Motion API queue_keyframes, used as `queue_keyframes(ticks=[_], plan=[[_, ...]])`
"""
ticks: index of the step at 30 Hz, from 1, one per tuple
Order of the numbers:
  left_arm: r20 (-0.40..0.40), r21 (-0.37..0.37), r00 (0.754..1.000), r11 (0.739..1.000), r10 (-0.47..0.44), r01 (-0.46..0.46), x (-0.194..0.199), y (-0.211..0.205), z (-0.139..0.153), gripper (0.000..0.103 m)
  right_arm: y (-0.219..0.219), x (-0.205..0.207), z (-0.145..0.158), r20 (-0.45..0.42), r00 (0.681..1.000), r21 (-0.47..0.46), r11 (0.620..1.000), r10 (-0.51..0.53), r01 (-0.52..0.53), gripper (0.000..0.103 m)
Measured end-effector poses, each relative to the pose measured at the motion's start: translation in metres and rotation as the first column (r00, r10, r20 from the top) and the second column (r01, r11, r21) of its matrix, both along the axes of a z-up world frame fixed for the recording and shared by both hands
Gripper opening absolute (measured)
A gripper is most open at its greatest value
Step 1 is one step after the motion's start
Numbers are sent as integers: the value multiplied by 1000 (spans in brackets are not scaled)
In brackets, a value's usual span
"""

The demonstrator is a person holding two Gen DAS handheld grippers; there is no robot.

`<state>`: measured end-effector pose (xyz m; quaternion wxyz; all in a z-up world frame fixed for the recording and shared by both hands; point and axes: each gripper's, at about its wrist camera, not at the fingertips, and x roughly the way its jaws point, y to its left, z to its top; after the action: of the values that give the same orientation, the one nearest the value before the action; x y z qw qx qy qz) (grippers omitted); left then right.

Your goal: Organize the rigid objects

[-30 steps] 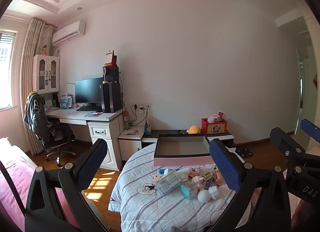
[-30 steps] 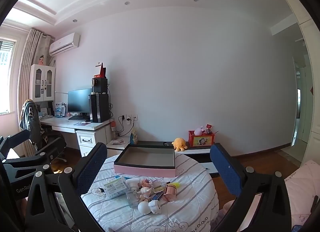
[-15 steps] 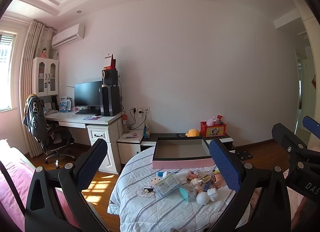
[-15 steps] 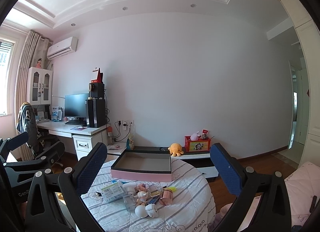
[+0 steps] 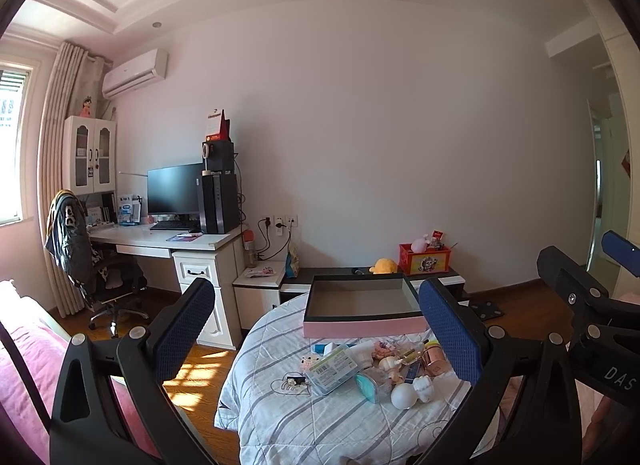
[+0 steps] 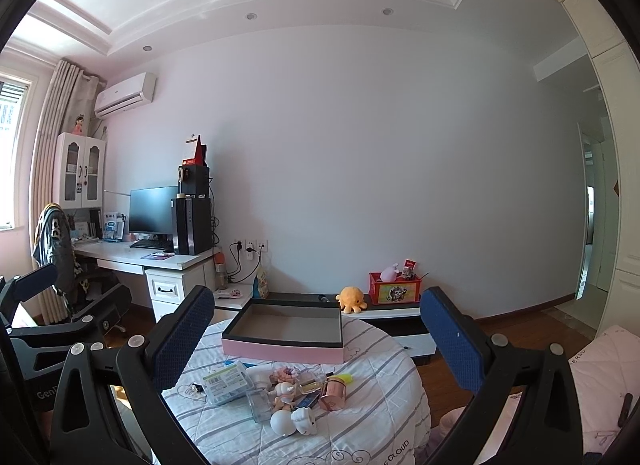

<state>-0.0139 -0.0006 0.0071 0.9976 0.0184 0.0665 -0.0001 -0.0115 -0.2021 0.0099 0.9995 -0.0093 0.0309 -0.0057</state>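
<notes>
A round table under a striped cloth [image 5: 280, 417] [image 6: 372, 429] carries a shallow pink box [image 5: 362, 327] [image 6: 280, 351], empty inside. In front of it lies a cluster of small items: a clear labelled case [image 5: 334, 369] [image 6: 224, 381], a white ball [image 5: 402, 397] [image 6: 281, 421], a rose-gold cup [image 5: 434, 363] [image 6: 333, 389], small figurines [image 6: 284, 389]. My left gripper [image 5: 316, 341] is open, held well back from the table, nothing between its blue pads. My right gripper [image 6: 316, 341] is open too, also empty and short of the table.
A white desk [image 5: 172, 239] with monitor and computer tower stands at the left wall, an office chair [image 5: 92, 265] beside it. A low cabinet [image 6: 384, 313] behind the table holds a red box and a yellow plush. Pink bedding [image 5: 24, 349] lies at the left.
Both cameras have tilted up and drawn slightly back, so the table and box sit lower in view. Both grippers stay open and empty.
</notes>
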Motion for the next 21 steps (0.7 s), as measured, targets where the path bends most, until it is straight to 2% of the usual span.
queue_keyframes(ticks=[21], plan=[[-5,-2,1000,1000,-1,1,3,-1,-5,103,0,1,-3,-1,1000,-7,1000,-14,14,103]])
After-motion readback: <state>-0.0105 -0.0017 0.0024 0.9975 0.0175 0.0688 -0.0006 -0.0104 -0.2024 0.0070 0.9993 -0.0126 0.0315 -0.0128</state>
